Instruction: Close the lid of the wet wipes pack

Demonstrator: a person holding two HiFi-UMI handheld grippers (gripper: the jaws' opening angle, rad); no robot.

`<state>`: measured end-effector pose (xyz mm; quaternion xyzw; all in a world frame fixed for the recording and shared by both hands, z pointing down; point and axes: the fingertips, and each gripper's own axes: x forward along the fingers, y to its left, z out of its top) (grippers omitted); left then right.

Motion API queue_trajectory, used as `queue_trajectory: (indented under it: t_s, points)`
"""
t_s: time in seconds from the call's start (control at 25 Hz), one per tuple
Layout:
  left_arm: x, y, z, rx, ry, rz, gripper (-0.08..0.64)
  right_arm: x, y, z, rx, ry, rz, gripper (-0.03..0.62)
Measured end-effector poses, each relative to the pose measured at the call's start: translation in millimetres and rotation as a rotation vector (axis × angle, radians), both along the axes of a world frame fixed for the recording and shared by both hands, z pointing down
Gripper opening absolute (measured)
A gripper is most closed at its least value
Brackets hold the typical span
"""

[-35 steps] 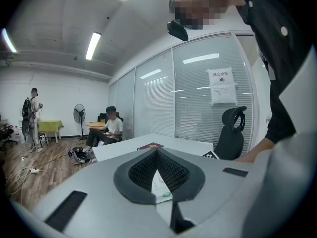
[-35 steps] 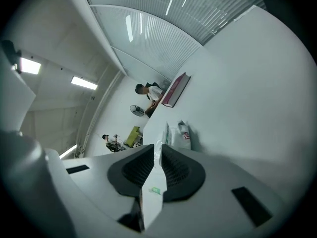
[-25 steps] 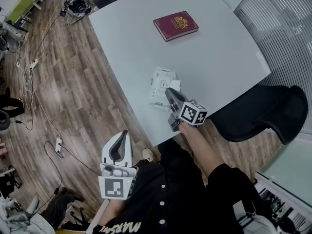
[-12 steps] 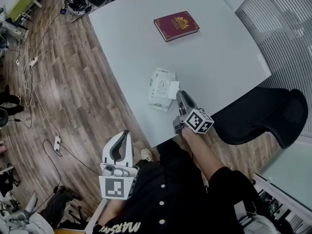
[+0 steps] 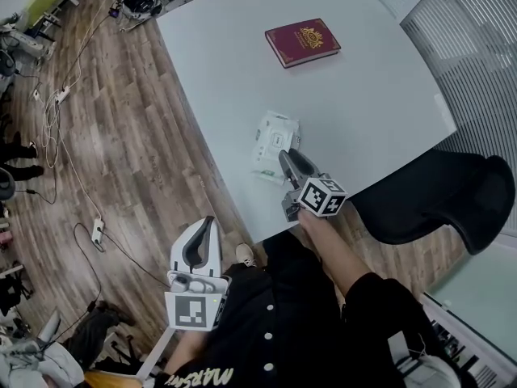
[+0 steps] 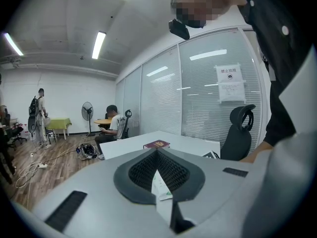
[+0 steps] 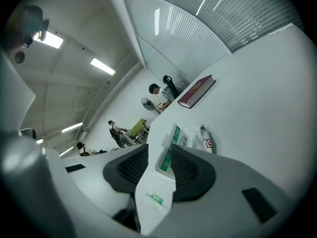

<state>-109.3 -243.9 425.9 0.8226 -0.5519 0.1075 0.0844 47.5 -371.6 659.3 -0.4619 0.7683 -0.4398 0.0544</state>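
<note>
The white and green wet wipes pack (image 5: 273, 140) lies near the white table's (image 5: 363, 95) front edge. Its lid (image 7: 169, 151) stands up, open. My right gripper (image 5: 287, 158) reaches over the pack's near end. In the right gripper view the raised lid stands between the opening jaws (image 7: 163, 150), close to the right pad (image 7: 185, 167), with a gap on its left. My left gripper (image 5: 203, 226) hangs off the table by the person's waist, its tips (image 6: 157, 151) together and nothing held.
A dark red book (image 5: 302, 42) lies at the table's far side. A black office chair (image 5: 436, 192) stands right of the table edge. Cables and a power strip (image 5: 97, 234) lie on the wooden floor at the left. Seated and standing people show far off in the gripper views.
The right gripper drew back to the pack's right side, then came forward over its near end again, and its jaws have widened. The left gripper stayed put.
</note>
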Motion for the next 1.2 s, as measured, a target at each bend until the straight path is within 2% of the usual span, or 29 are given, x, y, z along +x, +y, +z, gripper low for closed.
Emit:
queue_trajectory:
  t_s: [0.2, 0.36, 0.44, 0.56, 0.64, 0.72, 0.88, 1.0, 1.12, 1.2]
  points:
    - [-2.9, 2.3, 2.3, -0.015, -0.012, -0.013, 0.006, -8.7, -7.8, 5.8, -0.007, -0.023, -0.028, 0.140]
    - [-0.5, 2.2, 2.6, -0.023, -0.002, -0.018, 0.006, -10.3, -13.7, 10.5, -0.023, -0.091, -0.022, 0.139]
    - [-1.0, 3.9, 6.5, -0.051, -0.002, -0.033, 0.006, -11.8, -16.9, 13.9, -0.037, -0.113, -0.025, 0.137]
    - [-1.4, 4.7, 9.0, -0.074, 0.001, -0.047, 0.006, -15.0, -19.4, 22.1, -0.066, -0.090, -0.054, 0.113]
    - [-2.2, 4.6, 9.3, -0.081, 0.008, -0.056, 0.006, -18.5, -18.9, 26.7, -0.088, -0.050, -0.094, 0.066]
    - [-2.4, 3.6, 9.3, -0.079, 0.011, -0.060, 0.006, -21.8, -19.1, 30.0, -0.106, -0.003, -0.135, 0.054]
    - [-0.5, 2.0, 8.8, -0.069, -0.002, -0.050, 0.006, -27.3, -22.2, 35.2, -0.098, 0.173, -0.241, 0.049]
    - [-1.7, -0.5, 6.5, -0.034, -0.025, -0.043, 0.006, -33.9, -24.4, 38.9, -0.043, 0.397, -0.375, 0.049]
    - [-1.6, -1.0, 7.8, -0.039, -0.024, -0.049, 0.006, -42.5, -24.5, 42.6, 0.030, 0.649, -0.541, 0.041]
    - [-0.6, -1.9, 8.5, -0.044, -0.026, -0.052, 0.006, -49.2, -23.5, 41.7, 0.081, 0.766, -0.623, 0.040]
